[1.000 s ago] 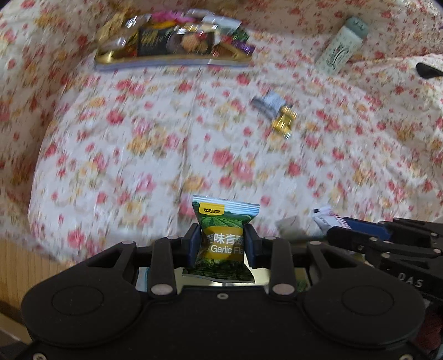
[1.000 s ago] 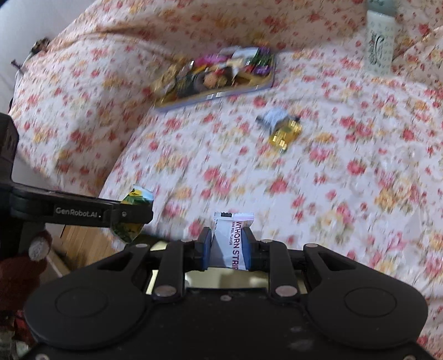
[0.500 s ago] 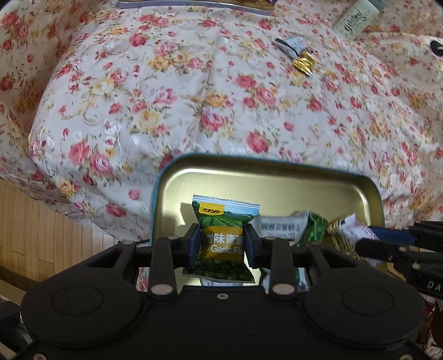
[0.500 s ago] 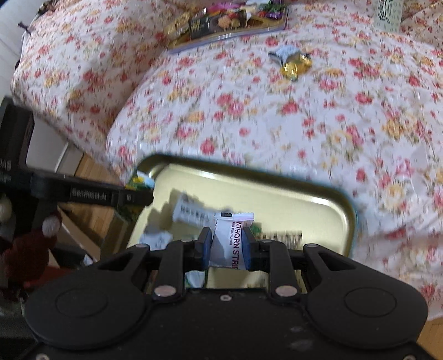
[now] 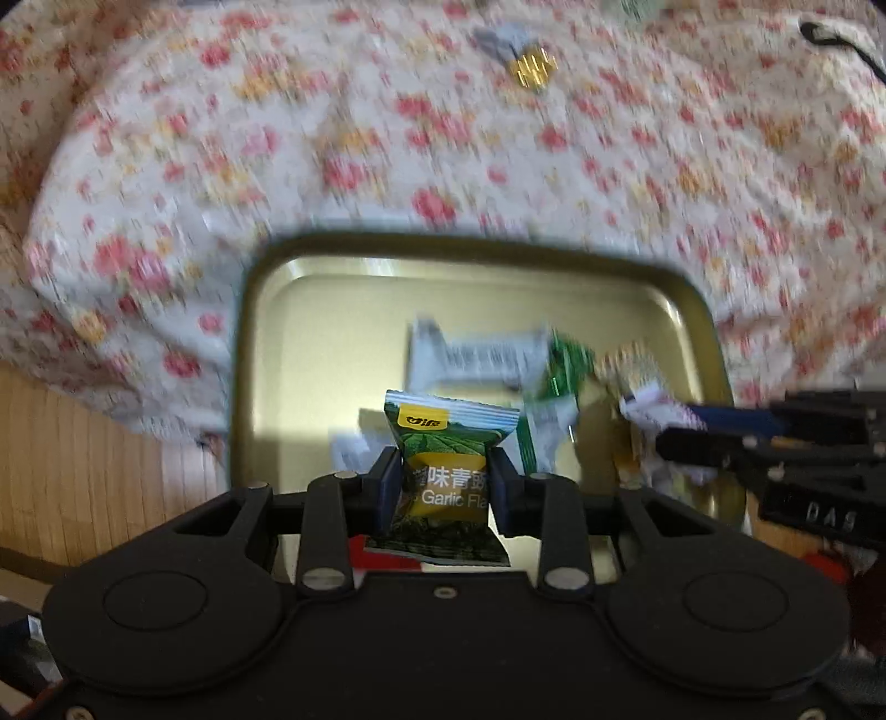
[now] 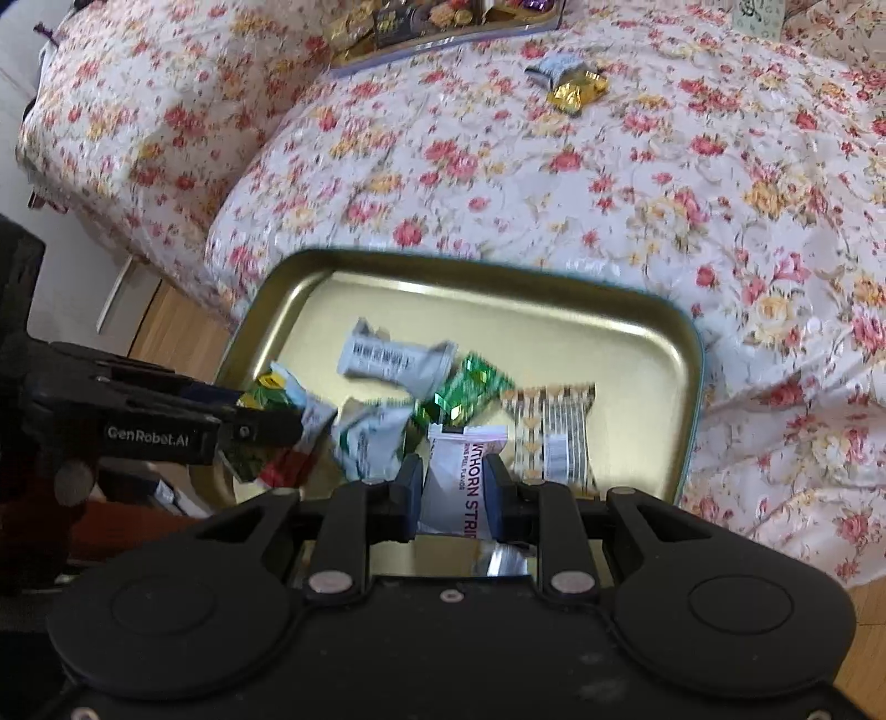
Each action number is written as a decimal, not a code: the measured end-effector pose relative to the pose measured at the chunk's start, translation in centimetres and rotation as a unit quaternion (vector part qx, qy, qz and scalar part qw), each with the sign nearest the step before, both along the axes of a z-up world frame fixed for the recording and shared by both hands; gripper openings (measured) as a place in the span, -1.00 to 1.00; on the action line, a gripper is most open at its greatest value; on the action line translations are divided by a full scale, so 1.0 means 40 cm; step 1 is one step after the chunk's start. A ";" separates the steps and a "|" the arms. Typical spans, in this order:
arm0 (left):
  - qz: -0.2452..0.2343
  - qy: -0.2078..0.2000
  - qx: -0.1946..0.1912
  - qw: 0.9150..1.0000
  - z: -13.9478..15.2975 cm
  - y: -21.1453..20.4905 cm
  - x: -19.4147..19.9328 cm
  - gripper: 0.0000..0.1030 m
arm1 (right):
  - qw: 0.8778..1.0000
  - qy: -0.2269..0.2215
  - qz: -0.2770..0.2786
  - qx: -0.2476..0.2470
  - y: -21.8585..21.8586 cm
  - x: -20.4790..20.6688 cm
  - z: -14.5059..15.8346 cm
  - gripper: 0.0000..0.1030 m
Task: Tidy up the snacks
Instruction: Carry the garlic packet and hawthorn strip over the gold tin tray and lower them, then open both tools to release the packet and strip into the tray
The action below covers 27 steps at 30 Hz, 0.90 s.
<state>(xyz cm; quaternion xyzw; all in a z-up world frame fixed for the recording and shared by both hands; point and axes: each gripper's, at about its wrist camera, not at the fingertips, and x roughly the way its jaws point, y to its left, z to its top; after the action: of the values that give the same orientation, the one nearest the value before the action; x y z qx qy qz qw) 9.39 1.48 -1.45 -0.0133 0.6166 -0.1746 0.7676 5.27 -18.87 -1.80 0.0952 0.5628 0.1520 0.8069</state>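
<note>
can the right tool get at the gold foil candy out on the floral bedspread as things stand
Probably not yet: the right tool is shut on a white hawthorn strip packet over the gold metal tray. The gold foil candy lies unobstructed on the floral bedspread, but far beyond the tray.

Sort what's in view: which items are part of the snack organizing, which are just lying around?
Job:
- green-and-yellow garlic snack packet, in left gripper
- white hawthorn strip packet, in right gripper
- gold metal tray holding packets
- gold foil snack on bed
- far snack tray

Lying about:
- floral bedspread
- pale bottle
</note>
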 end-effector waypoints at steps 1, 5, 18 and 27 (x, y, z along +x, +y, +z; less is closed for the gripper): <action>0.004 -0.009 0.003 1.000 0.007 0.002 0.014 -0.20 | 1.000 -0.010 -0.001 -0.007 0.005 0.013 0.004 -0.52; 0.021 -0.032 0.023 0.999 0.007 0.008 0.054 -0.19 | 0.999 -0.028 -0.002 -0.023 0.015 0.033 0.007 -0.51; 0.031 -0.022 0.046 0.998 -0.042 0.027 0.096 -0.19 | 1.000 -0.003 0.010 -0.012 0.025 0.020 -0.013 -0.51; 0.049 -0.017 0.040 0.998 -0.038 0.042 0.082 -0.18 | 0.999 0.015 0.034 -0.004 0.042 -0.005 -0.017 -0.51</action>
<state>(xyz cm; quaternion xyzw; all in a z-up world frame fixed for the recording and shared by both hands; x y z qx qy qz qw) 12.66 3.16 -2.99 -0.0098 0.6083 -0.1122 0.7856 5.06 -17.18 -2.47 0.0748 0.5780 0.1753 0.7934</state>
